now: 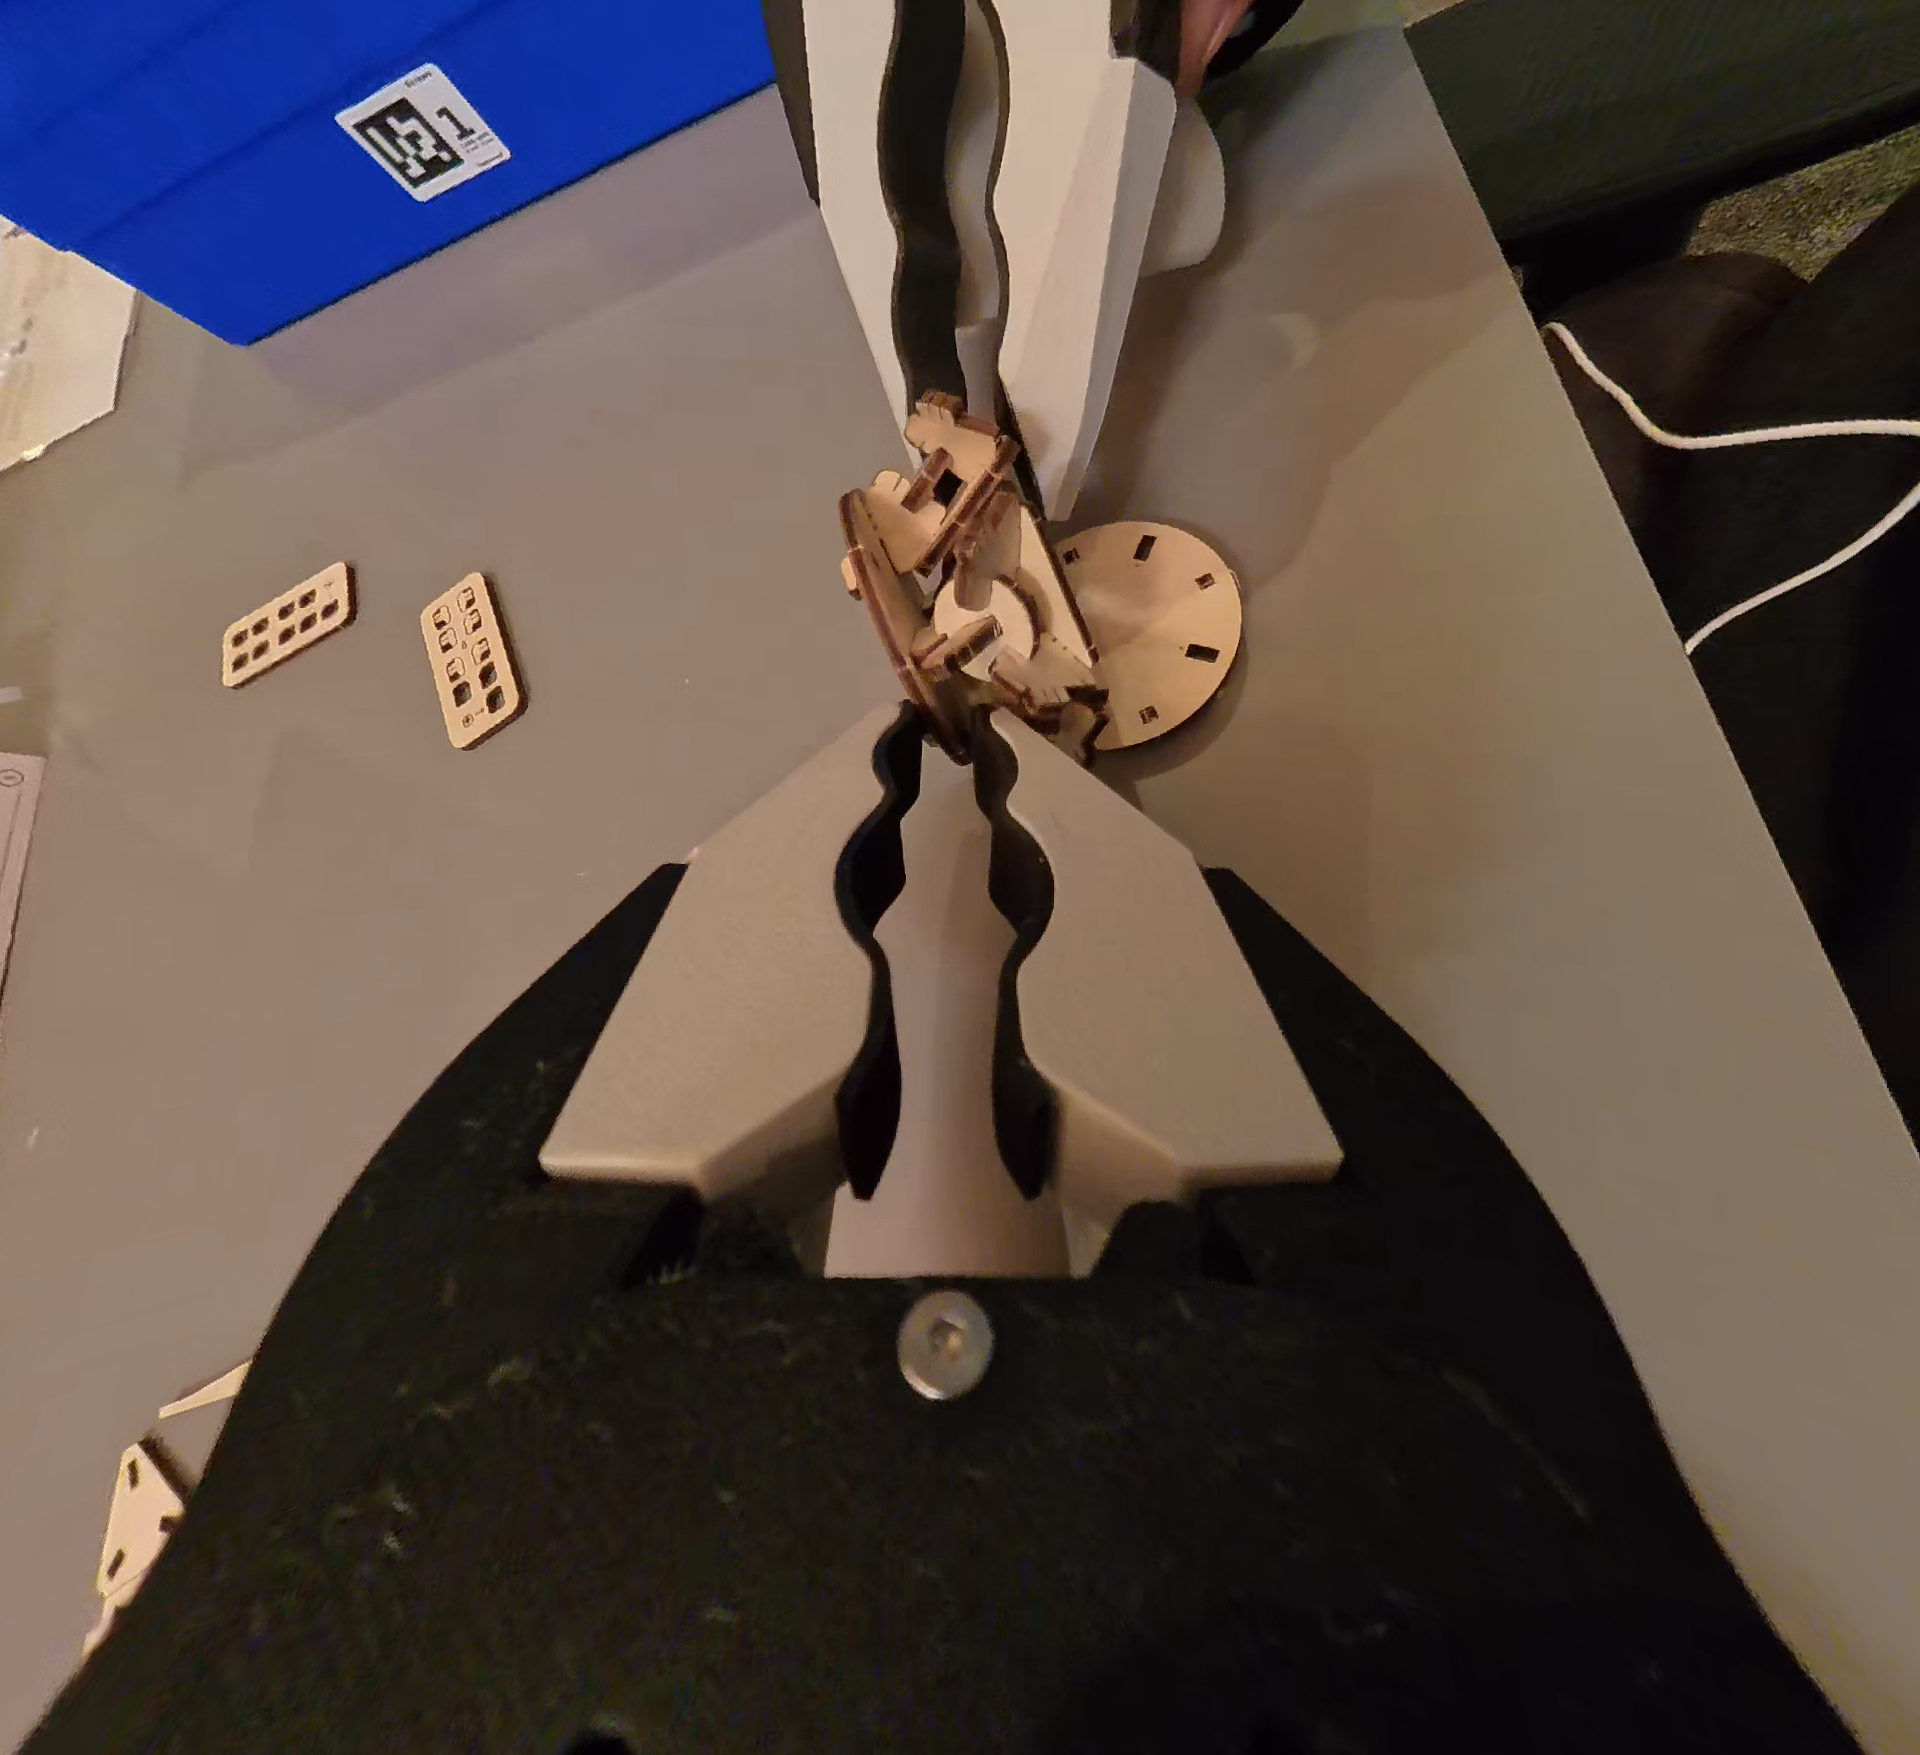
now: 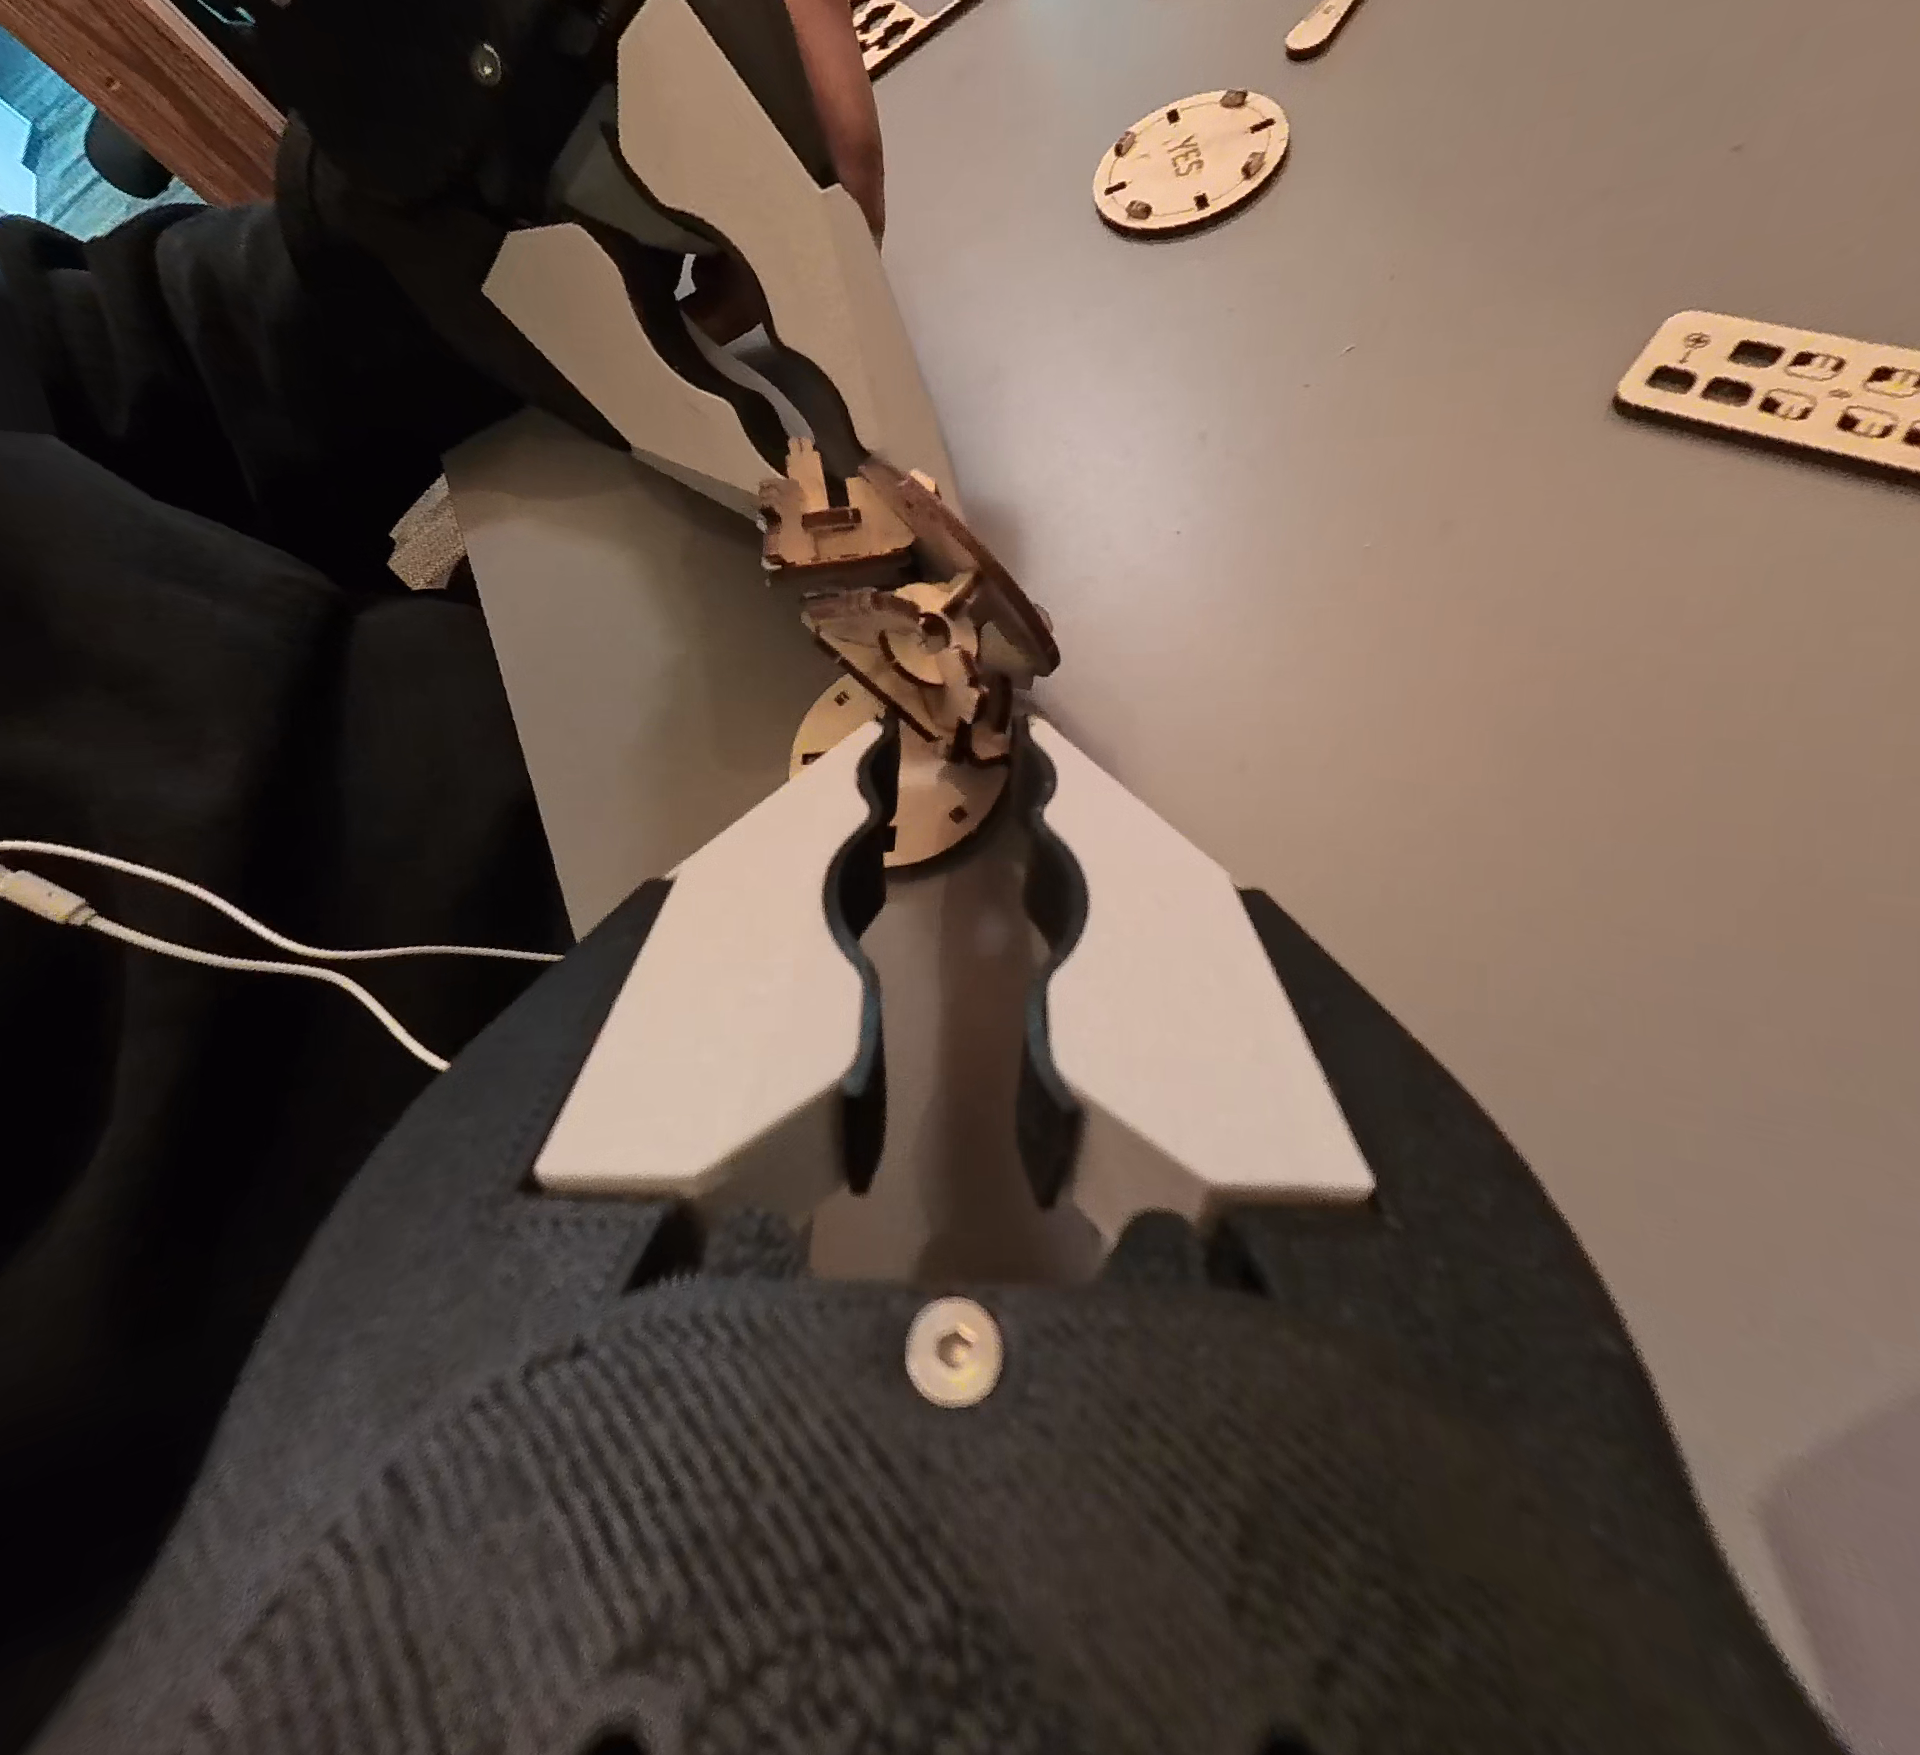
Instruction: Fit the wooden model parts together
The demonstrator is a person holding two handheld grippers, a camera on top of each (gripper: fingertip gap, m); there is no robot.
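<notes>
Near the desk's edge, left tool (image 1: 940, 739) clamped the plywood assembly's (image 1: 961, 593) disc rim, right tool (image 2: 956, 749) gripped its far end above a slotted disc (image 1: 1164, 645); best kept steady, aligned.

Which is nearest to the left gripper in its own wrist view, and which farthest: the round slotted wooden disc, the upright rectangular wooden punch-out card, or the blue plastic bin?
1. Round slotted wooden disc: flat on the grey table, just right of the left gripper fingertips.
2. Upright rectangular wooden punch-out card: well out to the left.
3. Blue plastic bin: far back, upper left.
</notes>
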